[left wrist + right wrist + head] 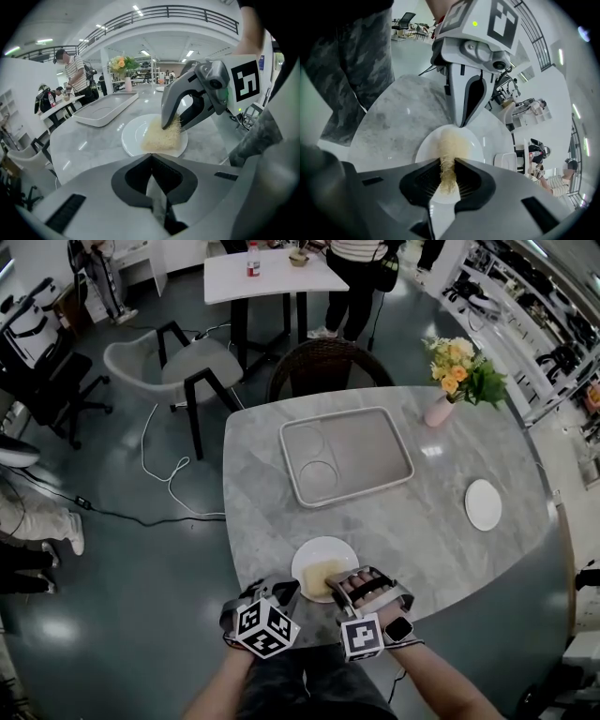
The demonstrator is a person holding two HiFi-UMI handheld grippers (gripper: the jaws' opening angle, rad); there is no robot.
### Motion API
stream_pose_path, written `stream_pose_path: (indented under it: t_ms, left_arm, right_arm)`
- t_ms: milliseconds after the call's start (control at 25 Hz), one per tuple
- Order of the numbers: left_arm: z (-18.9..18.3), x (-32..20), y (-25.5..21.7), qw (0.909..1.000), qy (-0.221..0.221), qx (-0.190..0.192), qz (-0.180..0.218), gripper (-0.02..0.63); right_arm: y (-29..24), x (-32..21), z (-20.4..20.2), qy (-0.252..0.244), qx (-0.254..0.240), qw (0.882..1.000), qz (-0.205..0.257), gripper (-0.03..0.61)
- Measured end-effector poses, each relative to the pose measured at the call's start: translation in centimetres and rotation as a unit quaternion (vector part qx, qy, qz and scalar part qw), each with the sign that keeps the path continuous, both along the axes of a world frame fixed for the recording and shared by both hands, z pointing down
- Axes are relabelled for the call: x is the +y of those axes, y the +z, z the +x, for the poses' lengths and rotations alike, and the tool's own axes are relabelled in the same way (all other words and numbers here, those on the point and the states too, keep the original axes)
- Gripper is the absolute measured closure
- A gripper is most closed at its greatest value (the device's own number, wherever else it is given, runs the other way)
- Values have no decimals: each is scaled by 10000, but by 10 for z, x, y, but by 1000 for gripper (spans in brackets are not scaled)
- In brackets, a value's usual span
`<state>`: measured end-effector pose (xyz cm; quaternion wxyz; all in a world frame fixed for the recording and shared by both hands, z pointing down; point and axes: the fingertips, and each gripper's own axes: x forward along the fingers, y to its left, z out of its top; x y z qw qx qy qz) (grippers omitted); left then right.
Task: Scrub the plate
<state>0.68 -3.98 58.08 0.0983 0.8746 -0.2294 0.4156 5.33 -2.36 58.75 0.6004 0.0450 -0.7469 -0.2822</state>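
A white plate (312, 553) (135, 133) (425, 149) lies near the front edge of the grey marble table (422, 549). On it rests a yellowish fibrous scrub pad (324, 573) (161, 138) (451, 140). My right gripper (345, 583) (165, 125) (447, 165) is shut on the pad and presses it onto the plate from the right. My left gripper (285, 590) (151, 157) (461, 123) is shut on the plate's near-left rim, with a white sliver of the rim between its jaws.
A large white tray (347, 456) (105, 108) sits mid-table beyond the plate. At the right lies a small white plate (483, 504); a vase of flowers (452, 381) stands far right. A wicker chair (323, 367) is behind the table. People stand at another table farther back.
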Motion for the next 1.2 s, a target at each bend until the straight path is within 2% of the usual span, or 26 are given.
stream_pose_path:
  t_ms: [280, 640, 800, 1000, 1200]
  left_arm:
    - [0, 1, -1, 10000, -24, 56, -58, 603]
    - [3, 7, 0, 9995, -63, 220, -234, 603]
    - [2, 9, 1, 9994, -100, 226, -261, 603]
    - [-2, 10, 5, 9997, -94, 48, -236, 603]
    - [-9, 4, 7, 9997, -180, -48, -176, 603]
  right_arm:
    - [-1, -12, -11, -197, 109, 9997, 77, 503]
    - [-2, -38, -10, -53, 211, 9992, 349, 503]
    - [-6, -48, -2, 122, 286, 9982, 518, 503]
    - [-8, -57, 23, 134, 667, 9944, 807, 503]
    - [-9, -37, 32, 105, 668, 9961, 575, 503]
